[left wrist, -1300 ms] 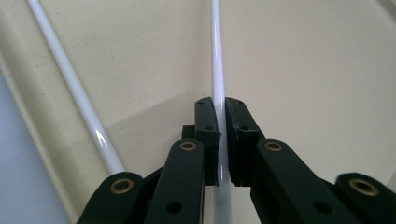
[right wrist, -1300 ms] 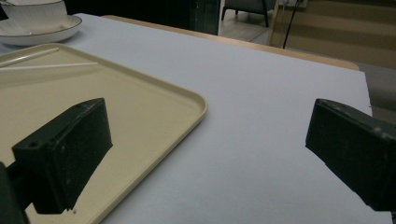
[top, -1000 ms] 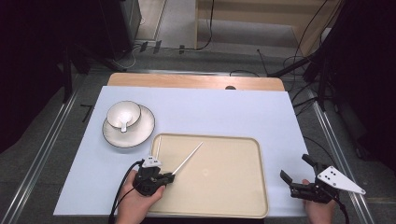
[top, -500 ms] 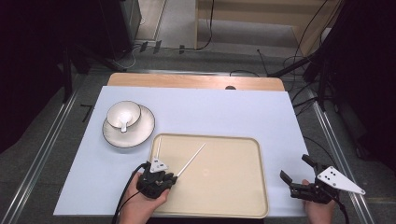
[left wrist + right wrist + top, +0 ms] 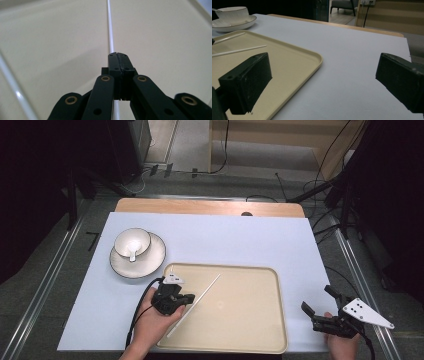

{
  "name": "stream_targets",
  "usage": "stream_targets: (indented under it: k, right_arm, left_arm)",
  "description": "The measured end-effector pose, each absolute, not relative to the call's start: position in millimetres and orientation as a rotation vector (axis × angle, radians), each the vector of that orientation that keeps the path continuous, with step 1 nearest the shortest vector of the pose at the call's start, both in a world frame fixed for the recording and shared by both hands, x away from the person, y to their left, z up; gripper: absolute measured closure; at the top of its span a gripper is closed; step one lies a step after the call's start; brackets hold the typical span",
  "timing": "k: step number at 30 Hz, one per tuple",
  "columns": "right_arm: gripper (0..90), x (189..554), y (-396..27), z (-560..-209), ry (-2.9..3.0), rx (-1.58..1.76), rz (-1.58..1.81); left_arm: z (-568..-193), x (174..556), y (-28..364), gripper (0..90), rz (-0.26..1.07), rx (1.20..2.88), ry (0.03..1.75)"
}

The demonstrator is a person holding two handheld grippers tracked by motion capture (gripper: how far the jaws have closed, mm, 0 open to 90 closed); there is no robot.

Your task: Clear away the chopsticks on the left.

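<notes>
High view puts my left gripper (image 5: 186, 298) over the near left part of the beige tray (image 5: 250, 340), with my hand wrapped round its body. Its jaws have just been closing, and they are now pressed together on the thin white stick (image 5: 196, 303). That stick lies slantwise across the tray, one end reaching away from my gripper toward the tray's middle, the other end pointing back past it toward the near edge. Left gripper view confirms this: the two black jaws meet flat against each other at their tips, and the stick (image 5: 110, 37) comes out straight ahead of them over the tray floor (image 5: 162, 37); a second pale rod-like line (image 5: 12, 82) crosses low at the left, and I cannot tell what it is.

My right gripper (image 5: 322, 308) rests on the pale sheet (image 5: 250, 240) just beyond the tray's right rim, jaws spread wide apart with nothing between them. Farther off, beyond my left gripper and to its left, a cup (image 5: 132, 242) sits on a saucer (image 5: 150, 262).
</notes>
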State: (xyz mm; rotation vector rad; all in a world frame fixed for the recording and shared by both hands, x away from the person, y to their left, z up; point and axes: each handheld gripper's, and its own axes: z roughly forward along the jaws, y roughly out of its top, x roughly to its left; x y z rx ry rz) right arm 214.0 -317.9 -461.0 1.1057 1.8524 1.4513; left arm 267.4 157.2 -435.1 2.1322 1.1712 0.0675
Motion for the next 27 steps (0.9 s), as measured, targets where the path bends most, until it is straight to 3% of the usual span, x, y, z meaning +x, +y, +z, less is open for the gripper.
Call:
stream_targets:
  k: [14, 27]
  right_arm:
    - [0.2, 213.4, -316.5, -458.9, 1.860, 1.094, 1.461]
    - [0.2, 214.2, -319.5, -459.8, 1.852, 1.110, 1.476]
  left_arm:
    - [-437.6, 309.1, 100.8, 90.0, 0.092, 2.165, 1.111]
    - [-451.5, 331.6, 74.9, 90.0, 0.114, 2.252, 1.161]
